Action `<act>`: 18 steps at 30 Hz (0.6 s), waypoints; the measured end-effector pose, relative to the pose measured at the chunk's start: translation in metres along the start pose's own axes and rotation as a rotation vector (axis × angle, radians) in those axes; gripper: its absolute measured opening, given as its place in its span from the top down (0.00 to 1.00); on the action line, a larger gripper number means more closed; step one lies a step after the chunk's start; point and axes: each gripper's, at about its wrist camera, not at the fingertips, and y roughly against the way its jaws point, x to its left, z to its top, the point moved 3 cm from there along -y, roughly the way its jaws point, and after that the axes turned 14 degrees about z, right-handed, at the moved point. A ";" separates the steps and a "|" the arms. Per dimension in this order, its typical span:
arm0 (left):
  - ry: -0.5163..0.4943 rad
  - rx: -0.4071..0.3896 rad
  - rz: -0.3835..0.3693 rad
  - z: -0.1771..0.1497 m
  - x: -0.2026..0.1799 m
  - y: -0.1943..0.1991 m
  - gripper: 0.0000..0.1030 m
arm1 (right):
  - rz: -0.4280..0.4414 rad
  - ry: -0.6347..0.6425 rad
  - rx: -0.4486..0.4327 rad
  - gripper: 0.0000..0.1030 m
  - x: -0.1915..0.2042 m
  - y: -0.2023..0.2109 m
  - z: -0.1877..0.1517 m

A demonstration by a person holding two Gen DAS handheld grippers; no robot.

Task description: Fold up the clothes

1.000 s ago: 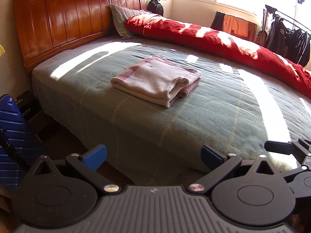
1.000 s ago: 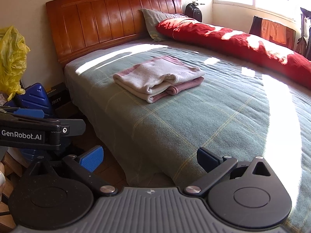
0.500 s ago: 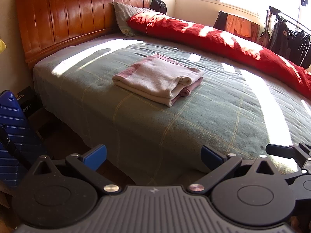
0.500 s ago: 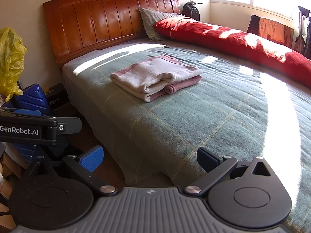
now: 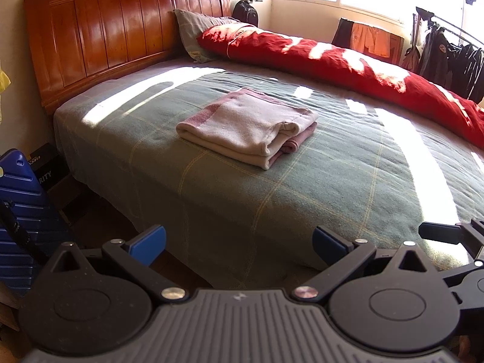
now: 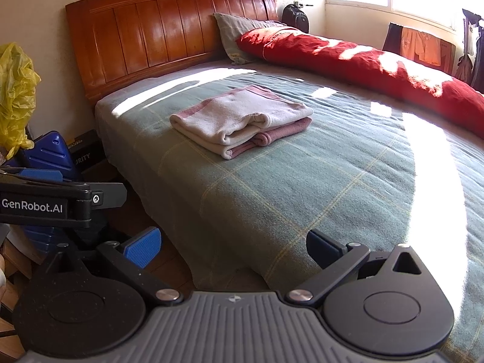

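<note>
Your grippers, left (image 5: 239,243) and right (image 6: 233,246), gape wide, empty; the folded garment (image 5: 246,127) lies far ahead, equally distant from both.

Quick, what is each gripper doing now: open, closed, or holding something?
Left gripper: open, holding nothing, at the near edge of the bed.
Right gripper: open, holding nothing; the folded cloth lies untouched on the bed.

Place: I am looking into a home bedroom.
Ahead of claw: bed (image 5: 272,187), wooden headboard (image 5: 121,30).
Far right: hanging clothes (image 5: 447,51).
</note>
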 end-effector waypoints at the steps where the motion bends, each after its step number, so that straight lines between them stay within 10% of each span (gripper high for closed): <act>1: -0.002 -0.003 0.000 0.000 0.000 0.000 0.00 | -0.001 0.000 -0.001 0.00 0.000 0.000 0.000; 18: -0.013 -0.001 -0.001 0.000 -0.003 -0.001 0.00 | -0.007 0.004 0.000 0.00 -0.001 0.001 -0.001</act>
